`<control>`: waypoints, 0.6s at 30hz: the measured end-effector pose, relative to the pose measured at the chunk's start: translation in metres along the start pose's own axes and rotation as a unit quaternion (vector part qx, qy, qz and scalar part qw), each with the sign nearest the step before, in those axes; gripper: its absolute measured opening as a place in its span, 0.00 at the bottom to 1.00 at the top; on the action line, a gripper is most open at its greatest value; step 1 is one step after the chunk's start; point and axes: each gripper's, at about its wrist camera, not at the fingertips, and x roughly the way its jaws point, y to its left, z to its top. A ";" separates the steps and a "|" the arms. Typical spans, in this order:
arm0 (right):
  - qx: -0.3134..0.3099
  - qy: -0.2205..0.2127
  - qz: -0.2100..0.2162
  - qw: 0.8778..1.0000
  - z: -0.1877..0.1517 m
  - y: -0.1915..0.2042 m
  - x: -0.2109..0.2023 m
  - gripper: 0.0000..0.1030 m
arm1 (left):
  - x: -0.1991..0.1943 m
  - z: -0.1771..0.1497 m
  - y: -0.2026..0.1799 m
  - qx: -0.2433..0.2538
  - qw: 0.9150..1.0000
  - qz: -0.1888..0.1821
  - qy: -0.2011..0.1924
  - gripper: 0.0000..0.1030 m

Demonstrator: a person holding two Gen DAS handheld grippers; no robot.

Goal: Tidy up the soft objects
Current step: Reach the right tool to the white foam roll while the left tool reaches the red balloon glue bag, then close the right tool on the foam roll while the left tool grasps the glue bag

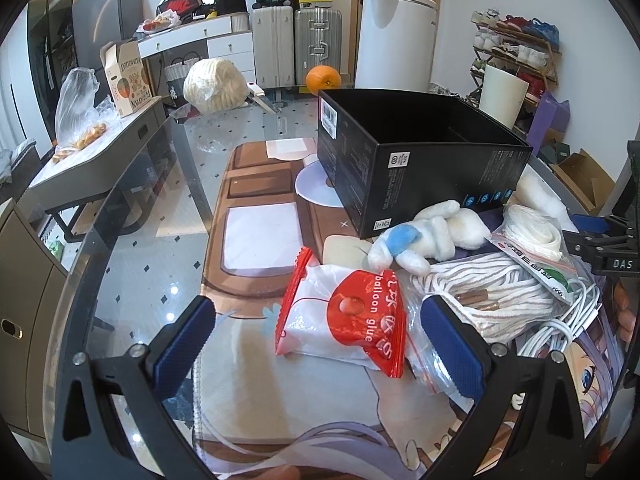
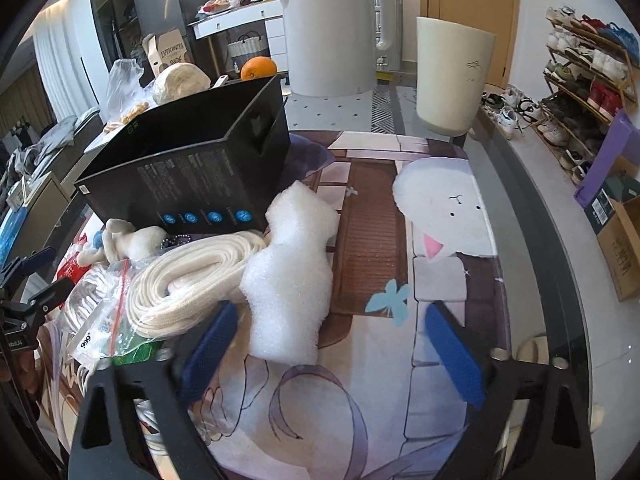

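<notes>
**Soft goods heaped beside black box, both grippers released**

Plush toy [image 1: 424, 236], white with blue patch: centre-right of left view, touching black box [image 1: 416, 160]. Red balloon glue packet [image 1: 344, 316]: lower centre, between the blue pads. Cotton rope bundle [image 2: 188, 280] and white foam piece [image 2: 292, 280]: centre-left of right view. Left gripper [image 1: 320, 348]: jaws spread, empty. Right gripper [image 2: 332, 356]: jaws spread, empty. Orange [image 1: 323, 77]: behind box.

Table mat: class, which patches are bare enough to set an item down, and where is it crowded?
Free: the mat left of the balloon glue packet, and the mat right of the foam piece, before the cream bin. Crowded: beside the black box, where the plush toy, rope coil and cables pile up.
</notes>
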 end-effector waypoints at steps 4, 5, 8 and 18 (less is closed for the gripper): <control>-0.004 0.002 0.004 1.000 0.003 -0.002 0.003 0.73 | 0.002 -0.001 0.000 0.000 1.000 -0.004 0.004 0.98; -0.005 0.002 0.005 1.000 0.003 -0.002 0.002 0.70 | 0.002 -0.001 0.000 0.001 1.000 -0.005 0.005 0.97; -0.009 0.002 0.012 1.000 0.004 -0.002 0.001 0.60 | 0.003 -0.001 -0.002 0.006 1.000 -0.016 0.008 0.87; -0.012 -0.001 0.031 0.999 0.001 -0.002 -0.002 0.37 | -0.001 -0.004 -0.007 0.017 0.999 -0.032 0.002 0.53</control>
